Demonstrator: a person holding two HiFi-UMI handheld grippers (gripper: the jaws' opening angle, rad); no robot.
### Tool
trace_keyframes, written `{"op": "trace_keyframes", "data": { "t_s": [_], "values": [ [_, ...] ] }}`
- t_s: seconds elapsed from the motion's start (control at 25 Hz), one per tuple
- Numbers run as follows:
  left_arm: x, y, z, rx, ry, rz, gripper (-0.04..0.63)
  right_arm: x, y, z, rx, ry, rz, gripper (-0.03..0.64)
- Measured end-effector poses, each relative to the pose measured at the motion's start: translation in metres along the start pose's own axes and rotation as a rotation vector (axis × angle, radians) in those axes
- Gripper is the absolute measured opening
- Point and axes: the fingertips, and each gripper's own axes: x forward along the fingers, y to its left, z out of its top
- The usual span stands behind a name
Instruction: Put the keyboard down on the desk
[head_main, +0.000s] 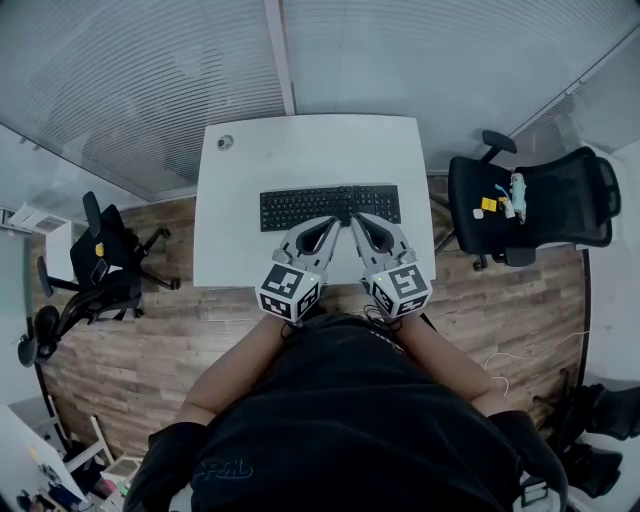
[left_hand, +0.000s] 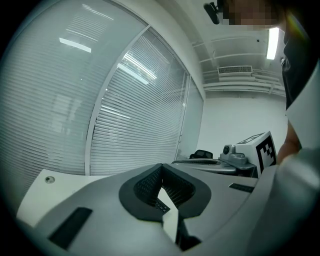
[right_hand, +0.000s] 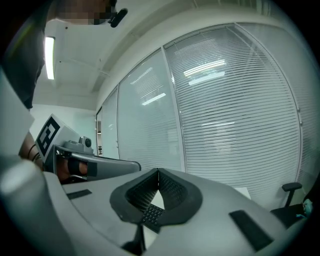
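Note:
A black keyboard lies flat on the white desk, parallel to its front edge. Both grippers reach over that edge side by side and converge on the middle of the keyboard's near edge. The left gripper has its tips together, and in the left gripper view a few keys show through the gap below them. My right gripper is likewise shut, with keys under its jaws. Neither pair of jaws shows the keyboard between its tips.
A black office chair with small items on its seat stands right of the desk. Another black chair is at the left. A round grommet sits at the desk's far left corner. Glass walls with blinds lie behind the desk.

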Motion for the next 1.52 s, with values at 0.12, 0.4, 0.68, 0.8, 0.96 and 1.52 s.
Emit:
{"op": "trace_keyframes", "data": {
  "t_s": [0.12, 0.4, 0.68, 0.8, 0.96, 1.52],
  "values": [
    [0.005, -0.013, -0.002, 0.0, 0.002, 0.009, 0.014, -0.013, -0.007, -0.001, -0.003, -0.005, 0.007, 0.023],
    [0.011, -0.039, -0.007, 0.003, -0.005, 0.035, 0.014, -0.04, -0.014, -0.004, -0.012, -0.012, 0.034, 0.023],
    [0.008, -0.066, -0.013, 0.006, -0.014, 0.065, 0.015, -0.066, -0.015, -0.007, -0.02, -0.019, 0.068, 0.023],
    [0.005, -0.078, -0.015, 0.008, -0.022, 0.083, 0.015, -0.078, -0.013, -0.008, -0.026, -0.021, 0.086, 0.023],
    [-0.002, -0.094, -0.022, 0.002, -0.033, 0.11, 0.015, -0.095, -0.01, -0.012, -0.033, -0.02, 0.112, 0.023],
    [-0.045, -0.13, -0.052, -0.029, -0.024, 0.202, 0.014, -0.137, 0.017, -0.034, -0.009, 0.017, 0.218, 0.023]
  ]
}}
